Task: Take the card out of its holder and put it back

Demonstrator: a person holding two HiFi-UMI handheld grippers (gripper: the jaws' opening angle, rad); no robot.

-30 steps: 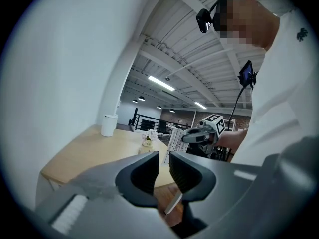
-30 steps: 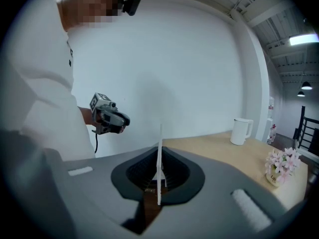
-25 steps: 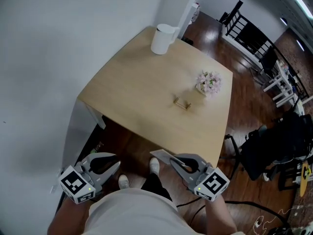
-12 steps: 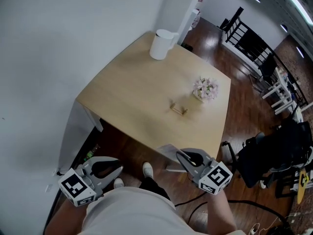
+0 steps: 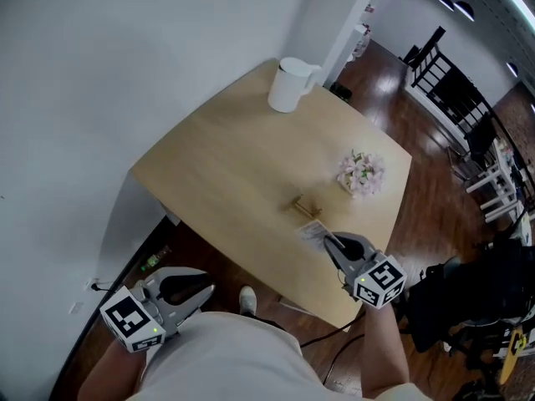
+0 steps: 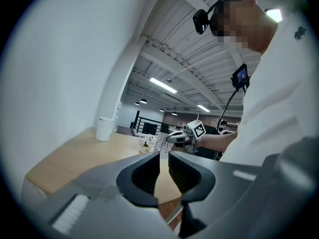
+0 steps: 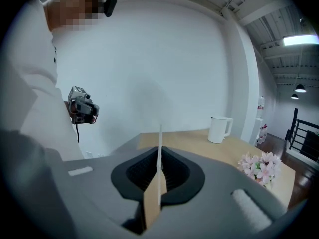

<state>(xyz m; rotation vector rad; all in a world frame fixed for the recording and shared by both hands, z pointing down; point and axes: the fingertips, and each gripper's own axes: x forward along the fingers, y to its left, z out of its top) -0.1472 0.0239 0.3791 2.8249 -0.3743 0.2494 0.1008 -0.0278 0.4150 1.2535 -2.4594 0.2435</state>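
Note:
A small wooden card holder [image 5: 306,206] stands on the light wooden table [image 5: 217,165], in front of the flowers. My right gripper [image 5: 331,240] is shut on a white card [image 5: 311,230] and holds it low over the table, just in front of the holder and apart from it. The right gripper view shows the card [image 7: 160,148] edge-on between the pads [image 7: 174,176]. My left gripper [image 5: 203,290] hangs off the table's near edge, over the floor, shut with nothing in it. In the left gripper view the right gripper [image 6: 180,138] and card [image 6: 160,142] appear across the table.
A white kettle [image 5: 289,84] stands at the table's far corner. A small pot of pink flowers [image 5: 361,173] sits just behind the holder. A white wall runs along the left. Dark wooden floor [image 5: 209,253] lies below the near edge; chairs and black railings stand to the right.
My right gripper has carried the card from beyond the table's near edge forward over the table, close to the holder. The left gripper has shifted slightly.

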